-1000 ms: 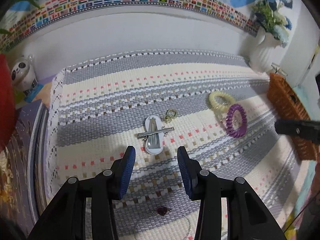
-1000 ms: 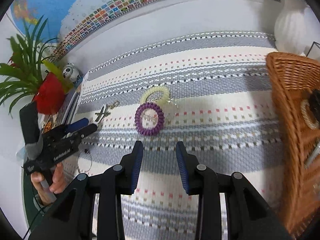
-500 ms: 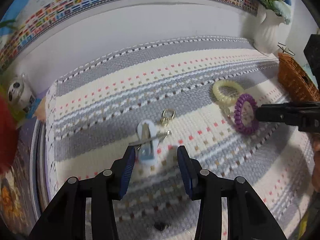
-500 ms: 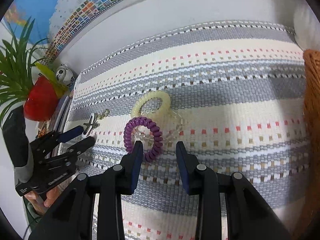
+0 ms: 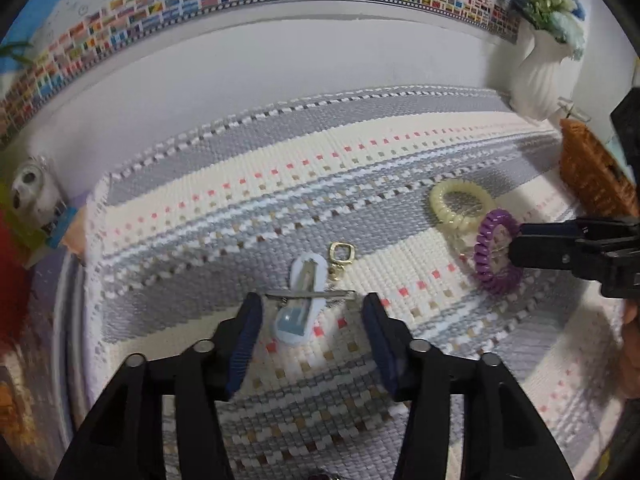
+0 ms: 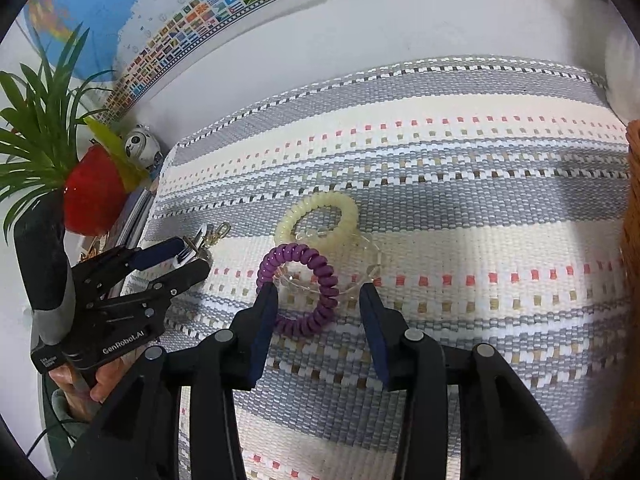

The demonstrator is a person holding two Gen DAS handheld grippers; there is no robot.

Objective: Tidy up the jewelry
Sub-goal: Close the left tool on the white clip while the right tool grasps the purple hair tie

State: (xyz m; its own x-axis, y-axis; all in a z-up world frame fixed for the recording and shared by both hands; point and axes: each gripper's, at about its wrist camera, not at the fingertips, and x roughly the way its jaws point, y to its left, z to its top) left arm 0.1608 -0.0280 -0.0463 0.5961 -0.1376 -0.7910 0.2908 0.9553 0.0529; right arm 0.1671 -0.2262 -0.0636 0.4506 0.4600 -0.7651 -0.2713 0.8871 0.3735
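My left gripper [image 5: 312, 308] is open, low over the striped mat, its jaws either side of a white hair clip [image 5: 300, 300] crossed by a thin metal pin [image 5: 310, 295]. A small gold clasp [image 5: 341, 258] lies just beyond. My right gripper [image 6: 318, 296] is open around the near side of a purple coil hair tie [image 6: 300, 292]. A clear bead bracelet [image 6: 370, 266] lies under and beside it, and a pale yellow coil tie [image 6: 320, 216] lies just behind. The right gripper's tips [image 5: 520, 240] also show in the left wrist view at the purple tie [image 5: 494, 252].
A wicker basket [image 5: 592, 176] stands at the mat's right edge, with a white vase [image 5: 536, 76] behind it. A panda figurine [image 6: 140, 146] and a red pot with a plant [image 6: 92, 192] stand at the left. A white wall closes the back.
Both grippers have moved forward and down. The left now straddles the white clip; the right now straddles the purple tie. Both stay open.
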